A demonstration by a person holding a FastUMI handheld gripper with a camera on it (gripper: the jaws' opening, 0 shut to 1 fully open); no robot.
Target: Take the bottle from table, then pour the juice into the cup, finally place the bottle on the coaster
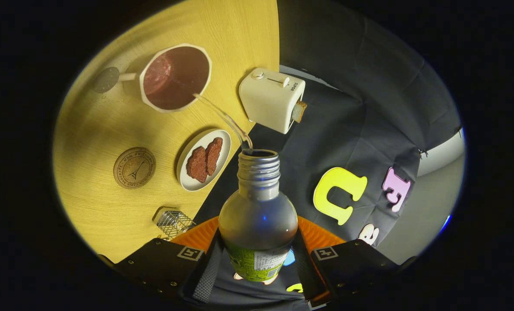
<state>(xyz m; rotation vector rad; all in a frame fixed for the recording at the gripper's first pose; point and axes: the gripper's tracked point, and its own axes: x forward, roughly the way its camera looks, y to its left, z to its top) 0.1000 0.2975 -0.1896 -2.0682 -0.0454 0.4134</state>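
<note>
Pouring juice stream from bottle clamped between fingers, into cup holding dark liquid

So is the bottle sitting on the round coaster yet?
No, the bottle is tilted between the gripper fingers, pouring a thin stream into the cup, while the coaster lies bare on the table.

Your gripper shows two broad, blocky housings, one on each side, and each carries a small square black-and-white marker tag on its upper inner corner. You can see small round screws dotted along the housings' lower edges. Behind them sits a ribbed orange body, and the jaws' inner faces have a fine cross-hatched grip texture.
</note>
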